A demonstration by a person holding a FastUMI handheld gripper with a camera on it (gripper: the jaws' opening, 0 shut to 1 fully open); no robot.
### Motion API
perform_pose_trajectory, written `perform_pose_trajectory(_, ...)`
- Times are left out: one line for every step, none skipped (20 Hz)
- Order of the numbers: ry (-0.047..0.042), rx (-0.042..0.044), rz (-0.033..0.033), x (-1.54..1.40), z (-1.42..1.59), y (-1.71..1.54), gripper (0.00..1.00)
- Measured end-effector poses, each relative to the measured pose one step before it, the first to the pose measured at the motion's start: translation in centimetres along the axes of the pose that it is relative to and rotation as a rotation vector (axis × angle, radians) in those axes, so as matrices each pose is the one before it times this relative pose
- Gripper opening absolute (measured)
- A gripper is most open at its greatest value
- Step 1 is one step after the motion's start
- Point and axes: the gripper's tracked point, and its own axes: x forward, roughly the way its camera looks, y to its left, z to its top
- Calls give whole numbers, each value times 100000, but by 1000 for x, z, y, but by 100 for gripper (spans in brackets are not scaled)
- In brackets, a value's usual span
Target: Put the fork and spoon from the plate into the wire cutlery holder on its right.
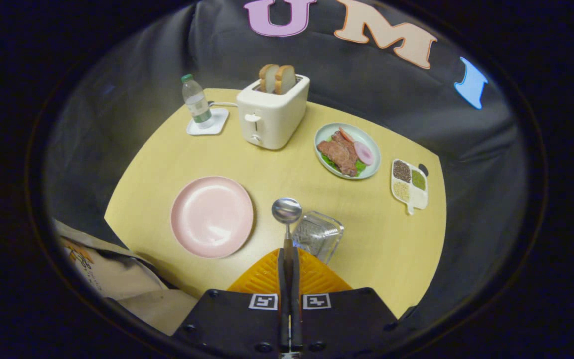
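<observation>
Near the desk's front edge, the spoon (287,211) is held clamped by its handle in the closed claw (289,269), bowl raised beside the wire cutlery holder (318,235), right of the emptied plate (212,216), presumably for insertion.

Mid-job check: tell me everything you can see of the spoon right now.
The spoon looks like polished metal, with a round shiny bowl and a thin straight handle. The gripper is shut on the handle, both orange fingers pressed together around it, so the bowl sticks out beyond the fingertips. It is lifted off the empty pink plate and sits between that plate and the wire cutlery holder, touching neither as far as I can tell.
</observation>
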Motion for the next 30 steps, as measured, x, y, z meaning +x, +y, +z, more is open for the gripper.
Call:
perform_pose_trajectory(1262,29,-542,149,-372,-787,5)
perform_pose_trajectory(1294,-213,-152,42,-357,-629,5)
perform_pose_trajectory(1063,-533,226,-33,-345,-500,5)
perform_pose_trajectory(1186,-562,524,109,-360,-408,5)
perform_pose_trajectory(1115,-419,704,148,-345,-272,5)
perform_pose_trajectory(1428,-620,540,224,-308,-298,5)
perform_pose_trajectory(1082,-444,-99,286,-189,-331,5)
perform_pose_trajectory(1087,-423,58,344,-74,-264,5)
perform_pose_trajectory(1782,-587,728,414,-181,-146,5)
perform_pose_trajectory(1664,-446,871,595,-325,16,5)
perform_pose_trajectory(1751,-739,572,630,-171,24,5)
perform_pose_trajectory(1240,-948,93,440,-77,-241,5)
perform_pose_trajectory(743,-486,-83,438,19,-210,6)
perform_pose_trajectory(534,166,368,478,-20,-9,7)
perform_pose_trajectory(281,434,298,328,178,-19,7)
perform_pose_trajectory(-170,431,131,327,214,-55,8)
perform_pose_trajectory(-411,587,-32,113,185,-117,9)
perform_pose_trajectory(-1067,925,322,235,178,-27,9)
perform_pose_trajectory(-1380,990,534,-121,291,45,17)
perform_pose_trajectory(-1279,1595,979,-206,277,278,24)
perform_pose_trajectory(-1660,1003,313,-10,220,134,32)
perform_pose_trajectory(-2007,822,-220,-237,258,52,39)
perform_pose_trajectory(-2410,1174,-58,-258,286,227,47)
perform_pose_trajectory(-3005,1541,196,-285,233,401,54)
perform_pose_trajectory(-3599,1570,486,-379,237,492,62)
perform_pose_trajectory(-3742,1893,-152,-382,286,430,69)
perform_pose_trajectory(-4657,1549,12,-494,340,557,76)
perform_pose_trajectory(-5347,1251,-594,-494,488,478,84)
perform_pose_trajectory(-6439,947,-605,-520,613,570,91)
perform_pose_trajectory(-7382,554,-627,-469,748,610,93)
